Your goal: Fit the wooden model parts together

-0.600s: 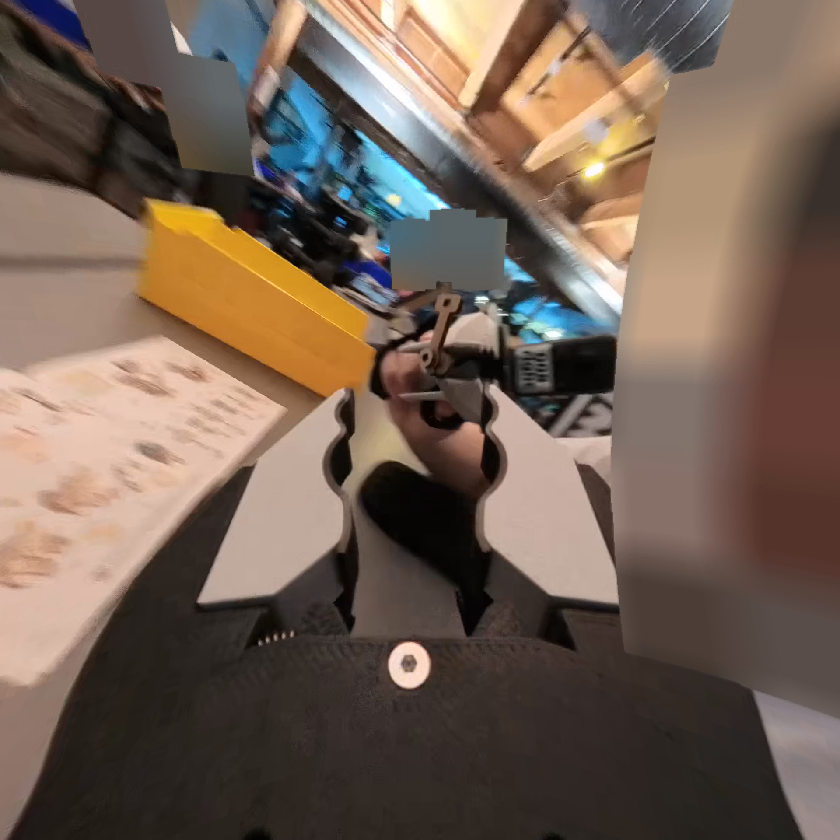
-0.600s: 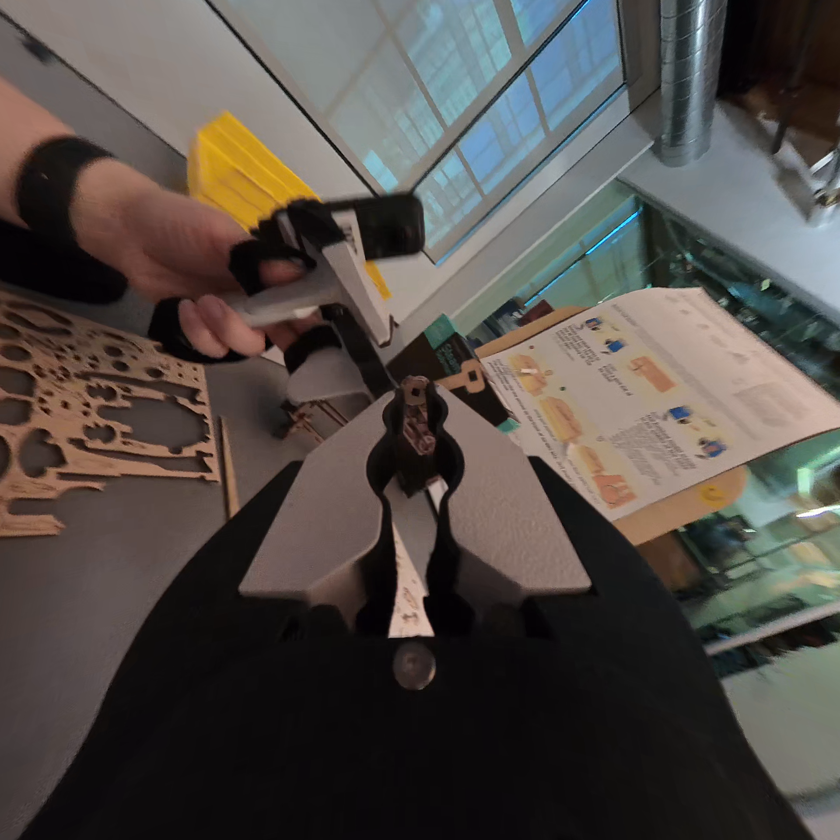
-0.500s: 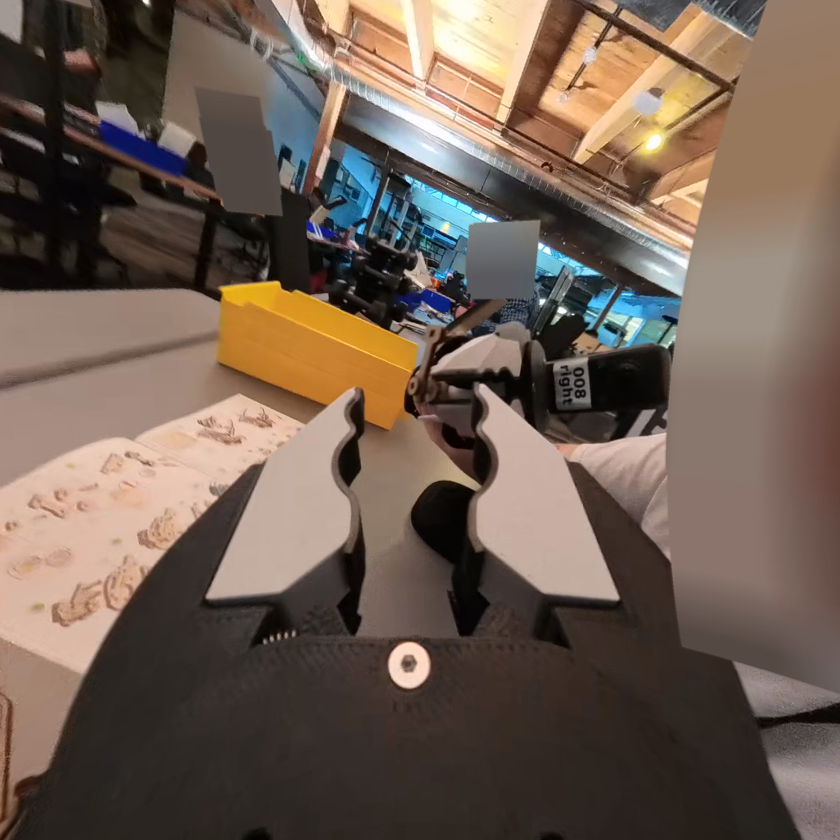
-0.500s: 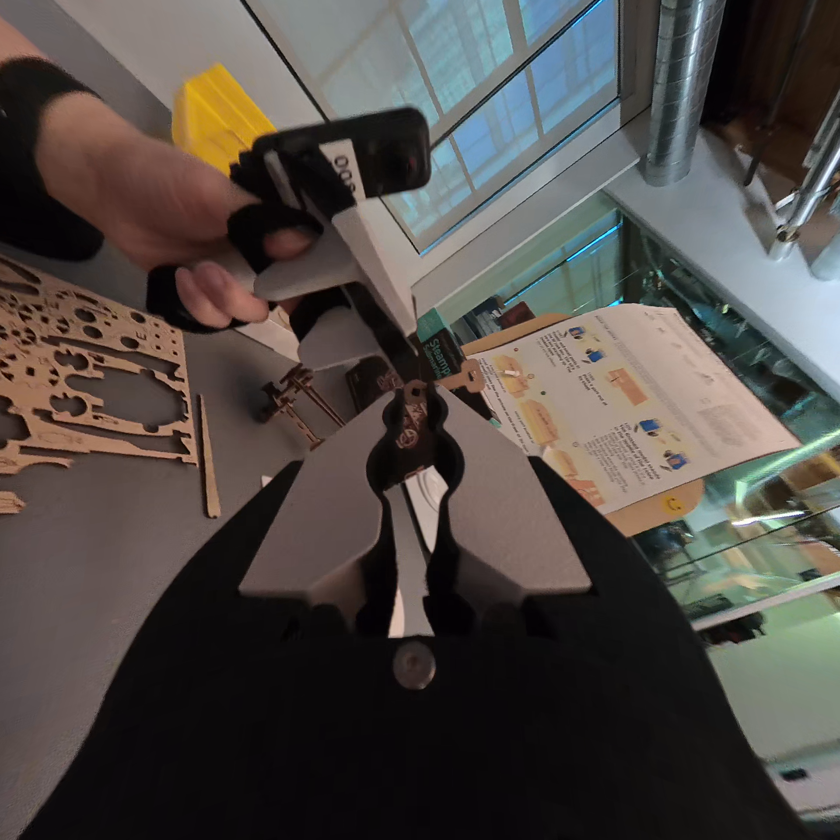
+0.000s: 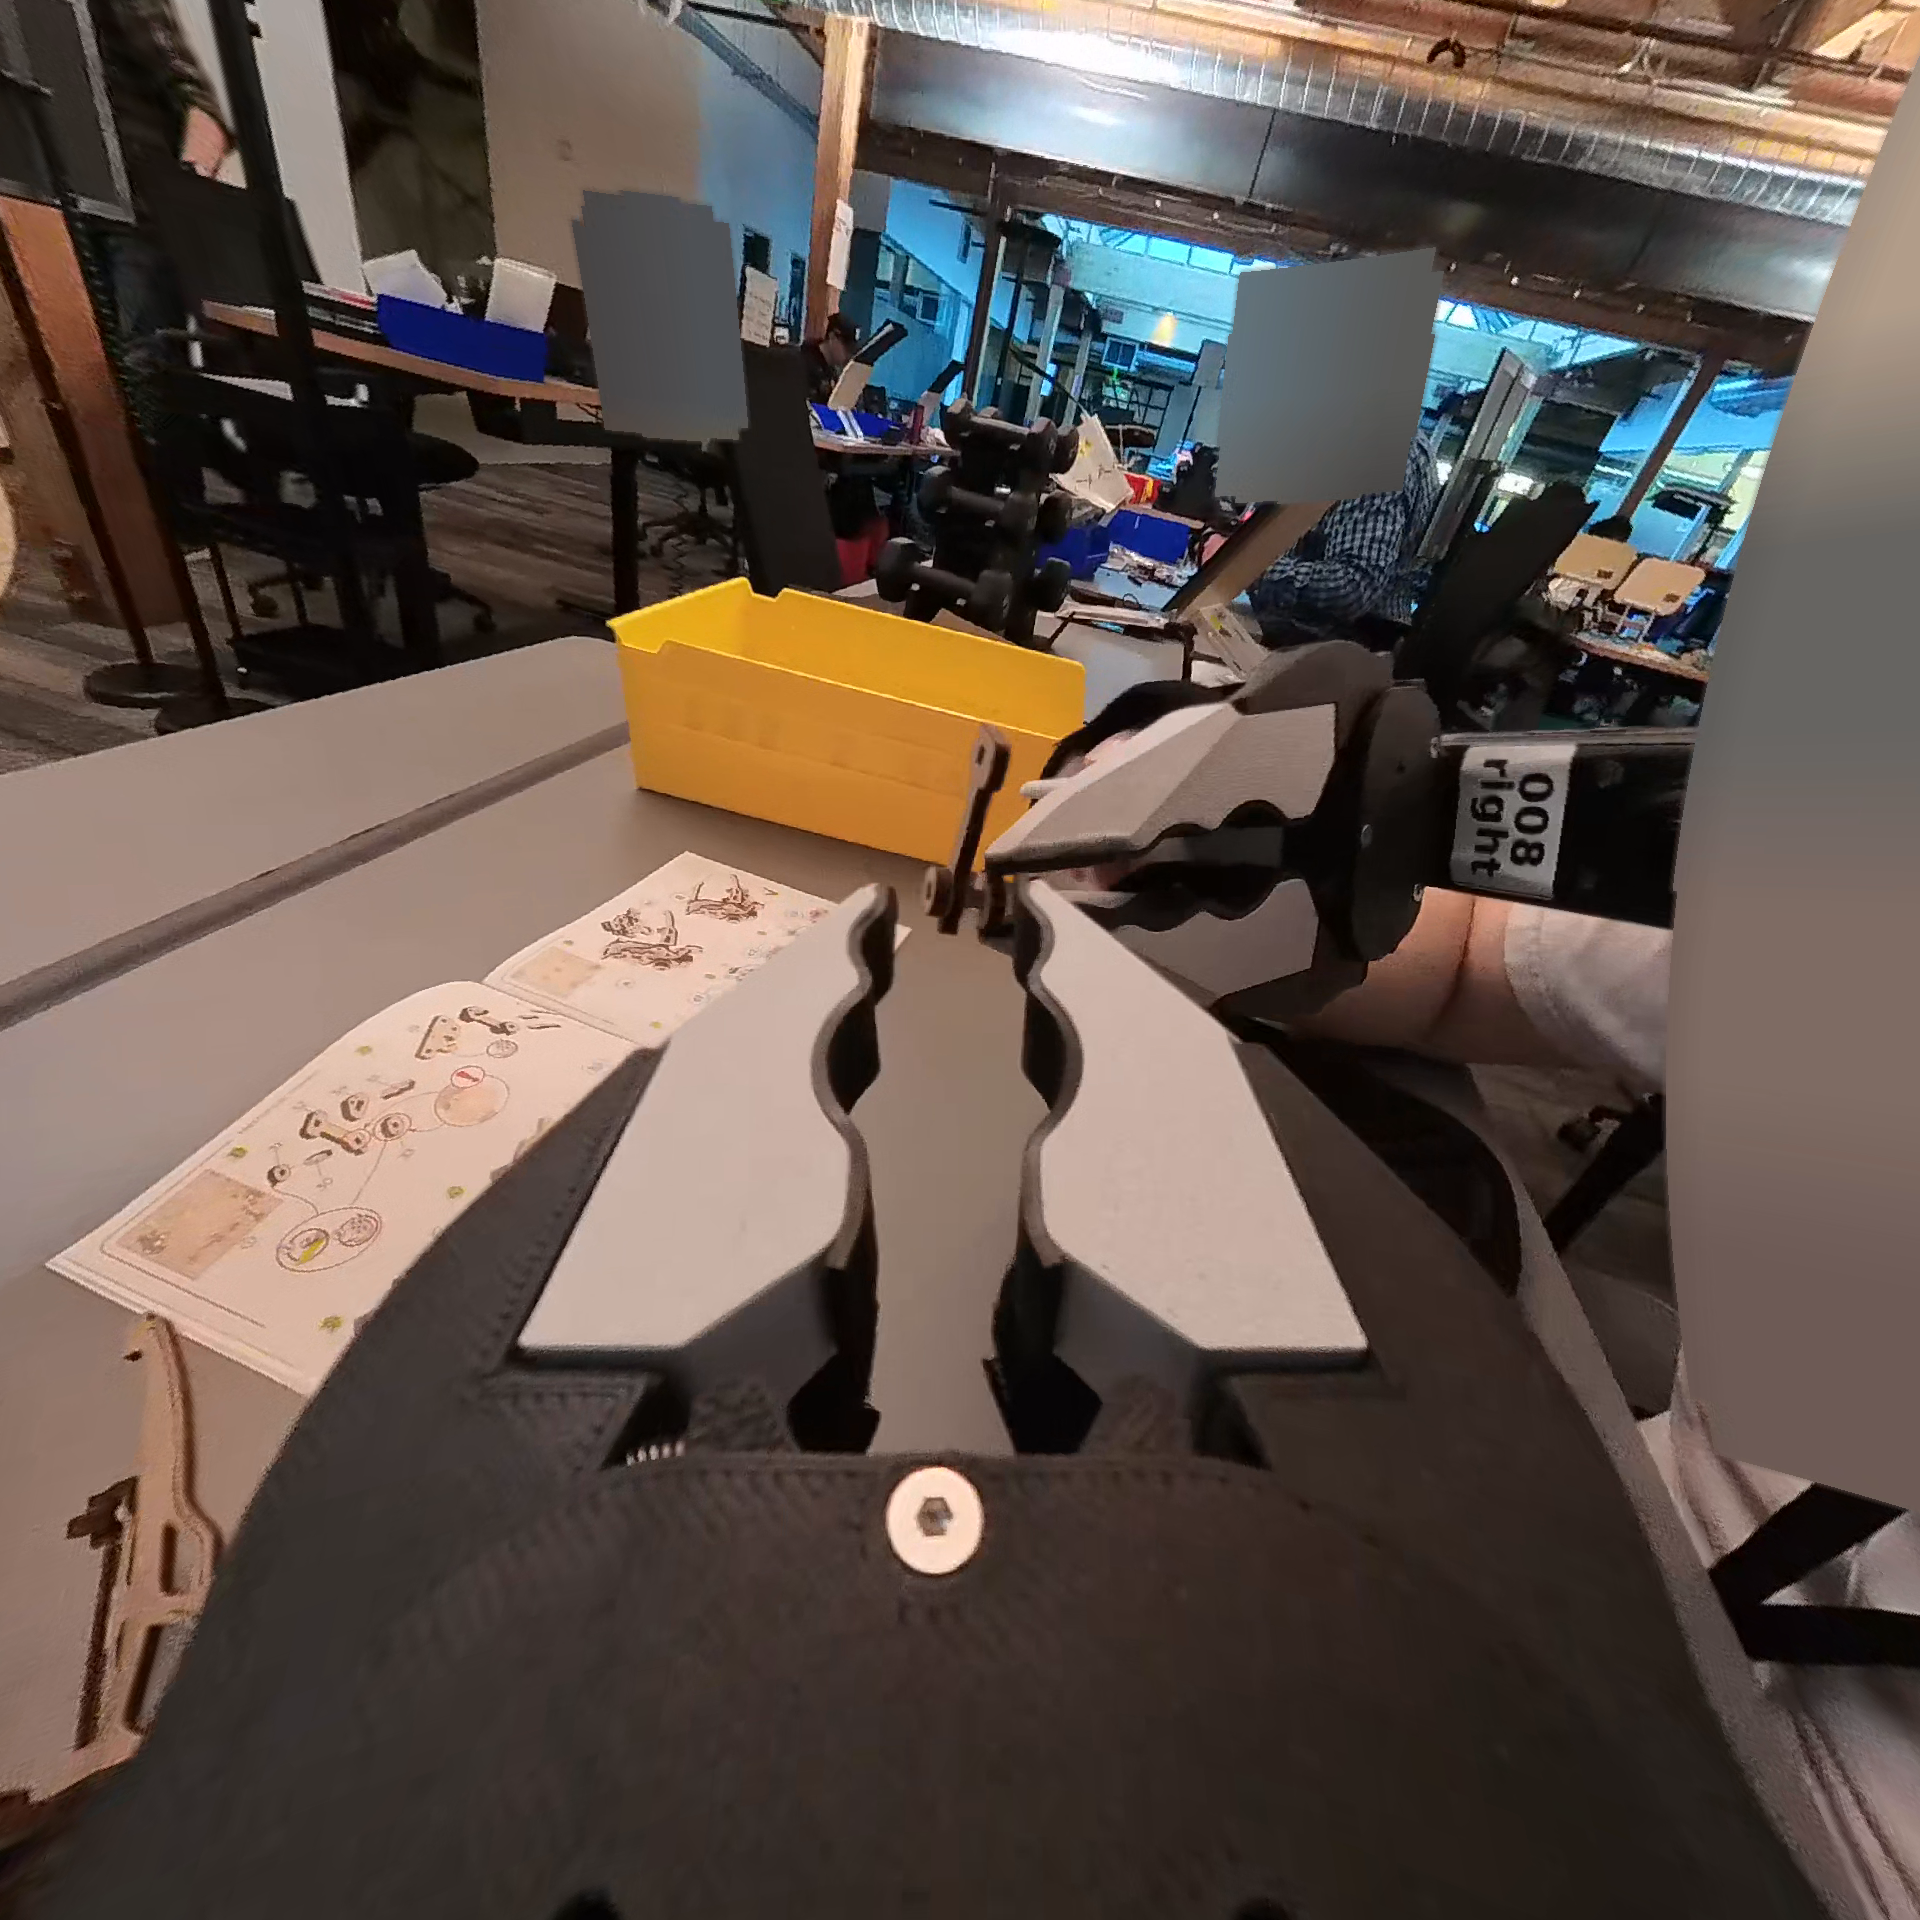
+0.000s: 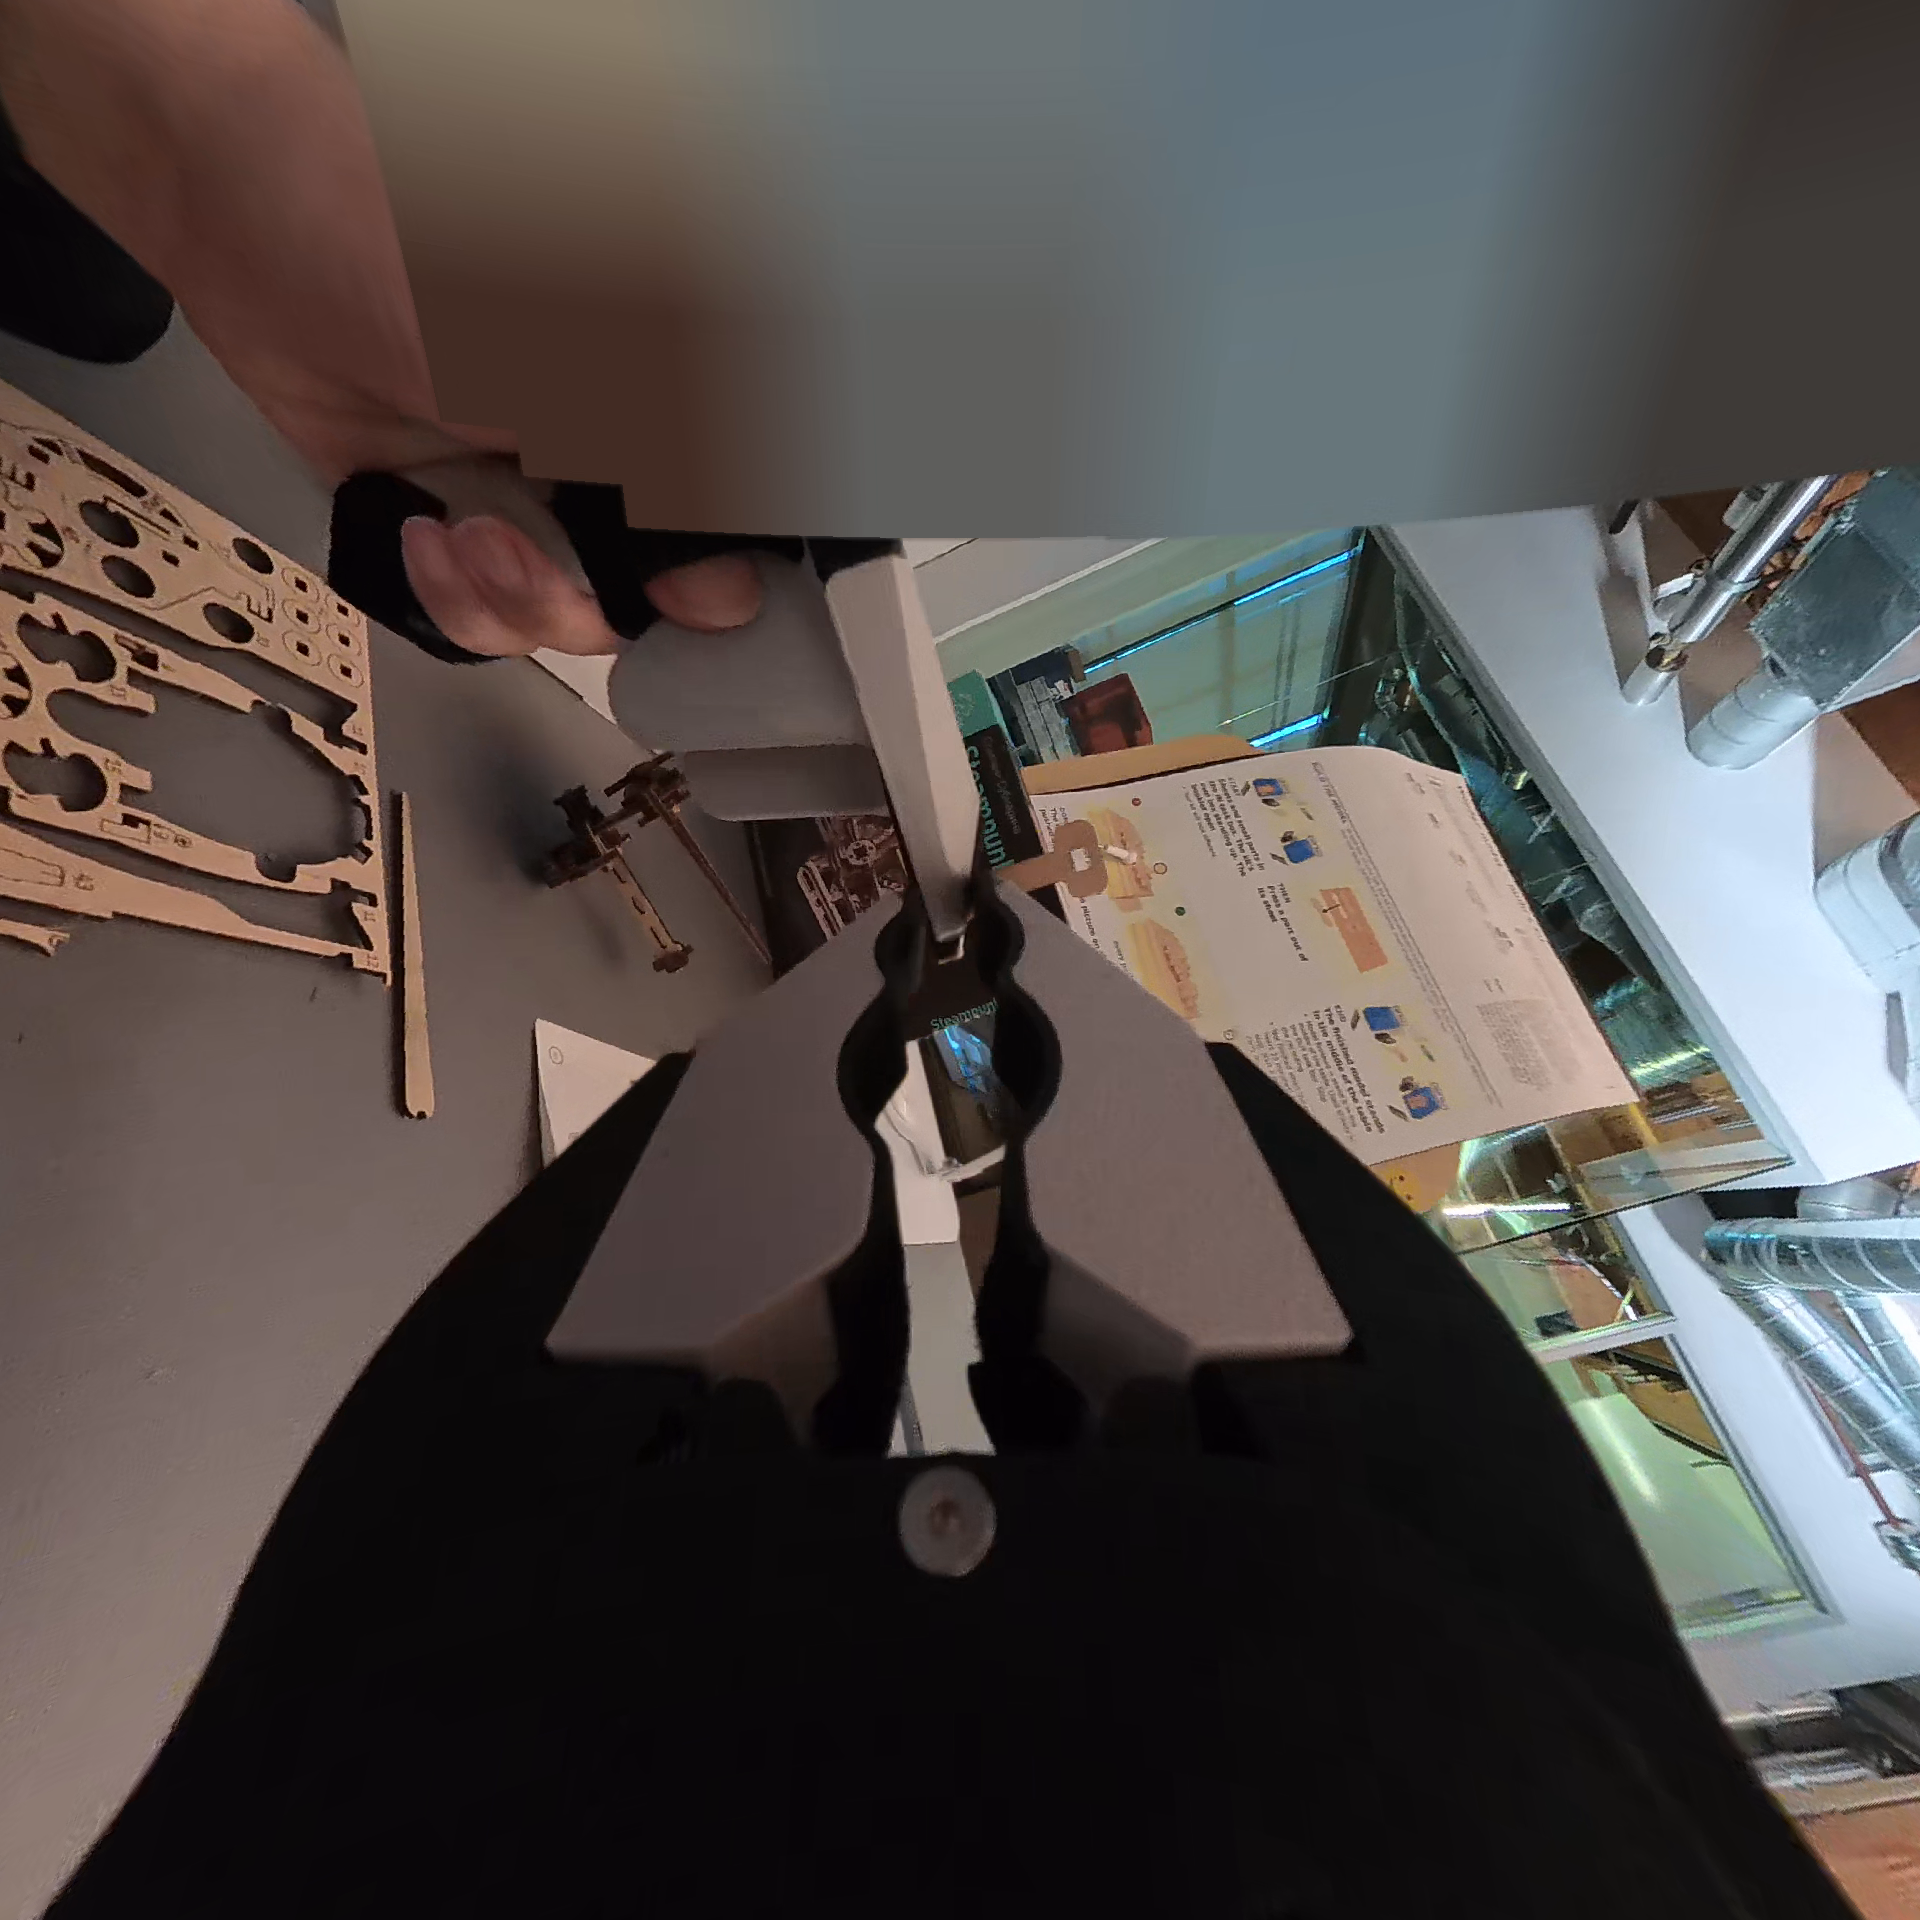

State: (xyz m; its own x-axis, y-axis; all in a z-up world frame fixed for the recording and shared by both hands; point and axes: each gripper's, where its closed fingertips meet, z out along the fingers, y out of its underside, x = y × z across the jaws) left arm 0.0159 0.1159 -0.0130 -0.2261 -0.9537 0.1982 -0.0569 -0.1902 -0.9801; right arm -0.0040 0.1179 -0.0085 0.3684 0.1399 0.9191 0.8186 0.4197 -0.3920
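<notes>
My right gripper (image 6: 956, 916) is shut on a small flat wooden lever part (image 6: 1075, 862) that sticks out past its tips. In the left wrist view the right gripper (image 5: 1003, 868) reaches in from the right and holds the dark lever part (image 5: 971, 821) upright. My left gripper (image 5: 956, 914) is open and empty, and its tips flank the part's lower end without closing on it. One of its grey fingers (image 6: 894, 707) points down at my right tips. A partly built wooden model (image 6: 623, 852) lies on the grey table (image 6: 208, 1195).
A punched-out wooden sheet (image 6: 156, 727) and a loose wooden strip (image 6: 410, 935) lie at the left. A yellow bin (image 5: 831, 727) stands behind an open instruction booklet (image 5: 416, 1091). A colour instruction sheet (image 6: 1351, 935) and a dark box (image 6: 831, 873) stand beyond the model. Only a small space, under 4 cm, lies between the two pairs of fingers.
My left gripper has levelled out and closed in on the right gripper, so its open tips now sit at the held part. My right gripper has kept its hold.
</notes>
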